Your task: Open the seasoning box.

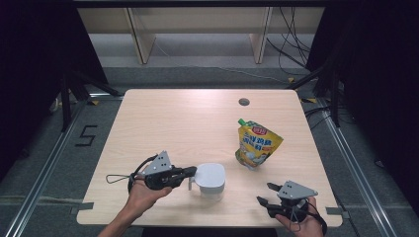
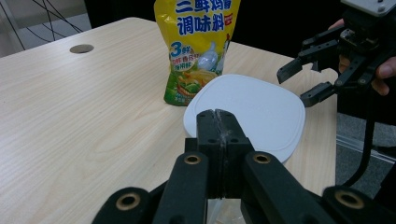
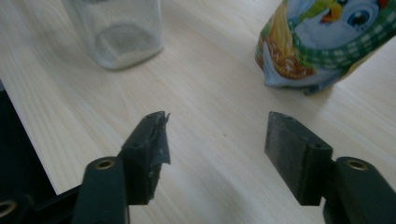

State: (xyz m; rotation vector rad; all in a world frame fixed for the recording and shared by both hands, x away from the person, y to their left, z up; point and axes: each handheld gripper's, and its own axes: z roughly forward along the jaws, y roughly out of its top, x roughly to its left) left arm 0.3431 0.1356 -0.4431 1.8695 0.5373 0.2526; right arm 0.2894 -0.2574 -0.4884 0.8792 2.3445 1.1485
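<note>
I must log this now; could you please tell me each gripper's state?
Left gripper: closed at the white square lid; a grip cannot be told.
Right gripper: open, empty.

A round hole (image 1: 243, 102) pierces the wooden table (image 1: 173, 118).

Light wood desk (image 1: 163, 123) with a round cable hole (image 1: 243, 102) near its far edge. Grey floor (image 1: 44, 143) marked with a taped 5 (image 1: 86, 135). Wooden shelving (image 1: 197, 29) behind, black curtains (image 1: 29, 59) at both sides, loose cables (image 1: 291, 49).
</note>
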